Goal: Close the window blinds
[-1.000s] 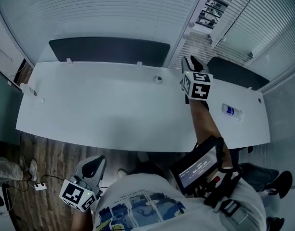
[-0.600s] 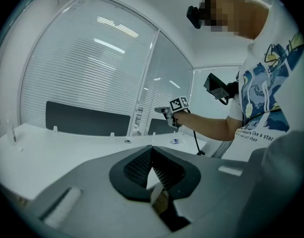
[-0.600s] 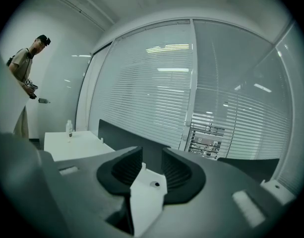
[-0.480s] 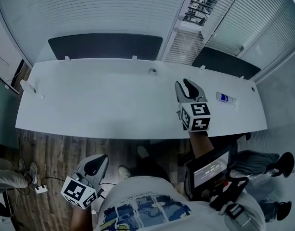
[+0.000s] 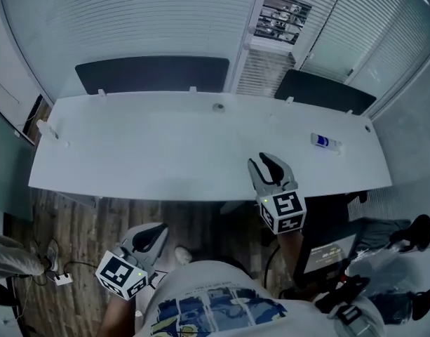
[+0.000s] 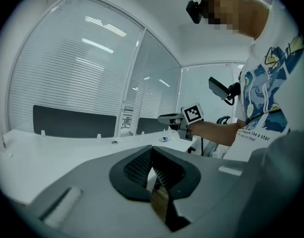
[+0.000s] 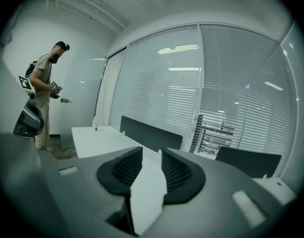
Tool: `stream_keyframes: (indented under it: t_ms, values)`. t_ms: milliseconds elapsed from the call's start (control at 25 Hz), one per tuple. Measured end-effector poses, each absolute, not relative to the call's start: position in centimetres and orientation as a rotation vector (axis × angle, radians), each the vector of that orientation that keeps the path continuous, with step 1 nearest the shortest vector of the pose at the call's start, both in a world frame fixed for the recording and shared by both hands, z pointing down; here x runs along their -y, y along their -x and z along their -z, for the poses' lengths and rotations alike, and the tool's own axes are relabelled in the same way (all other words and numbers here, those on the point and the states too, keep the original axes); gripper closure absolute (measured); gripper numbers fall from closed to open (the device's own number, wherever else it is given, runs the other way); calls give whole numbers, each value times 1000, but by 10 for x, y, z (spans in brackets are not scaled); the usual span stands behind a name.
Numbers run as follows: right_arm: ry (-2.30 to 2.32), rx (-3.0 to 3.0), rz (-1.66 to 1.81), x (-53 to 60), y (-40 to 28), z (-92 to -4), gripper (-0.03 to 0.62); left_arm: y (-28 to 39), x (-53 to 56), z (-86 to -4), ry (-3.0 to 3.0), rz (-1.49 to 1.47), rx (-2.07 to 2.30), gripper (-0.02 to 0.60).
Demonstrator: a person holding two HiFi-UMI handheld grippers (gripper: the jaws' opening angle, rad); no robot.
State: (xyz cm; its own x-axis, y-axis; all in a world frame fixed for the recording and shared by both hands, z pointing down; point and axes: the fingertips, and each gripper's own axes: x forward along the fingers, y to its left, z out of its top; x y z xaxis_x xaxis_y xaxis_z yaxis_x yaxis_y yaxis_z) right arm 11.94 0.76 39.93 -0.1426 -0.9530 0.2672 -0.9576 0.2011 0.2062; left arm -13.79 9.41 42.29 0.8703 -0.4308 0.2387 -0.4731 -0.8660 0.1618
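— Behind the long white bench (image 5: 165,153) the window blinds (image 5: 130,27) hang from side to side, slats down over the wide left stretch. What about the narrow strip in the middle?

— Up high, some racks (image 5: 281,9) show through it; lower down the slats cover it. Two dark panels (image 5: 151,74) stand along the bench's far edge, in front of the blinds.

— And the person's tools?

— The right hand-held gripper (image 5: 260,161) is over the near edge of the bench, well apart from the blinds. Its jaws are released, with a clear gap and only the white top showing between them. The left hand-held gripper (image 5: 153,232) is low beside the person's shirt (image 5: 207,307), above the wooden floor (image 5: 81,230), clenched tip to tip on nothing.

— Anything small?

— One little bottle (image 5: 325,142), lying on the bench near its right end.
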Motion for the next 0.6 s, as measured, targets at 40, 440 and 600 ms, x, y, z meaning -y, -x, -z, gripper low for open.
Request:
stream_keyframes:
  t_ms: [40, 440, 600]
  values:
    - [-1775, 2163, -12, -17, -115, -400, 473, 133, -98, -421, -2828, -289, 688, 577]
    - [-1672, 2237, -86, -132, -123, -417, 507, 76, -173, -402, -2865, -285, 614, 577]
    - [-1667, 2242, -104, -168, -137, -421, 524, 71, -201, -402, -2849, -303, 658, 577]
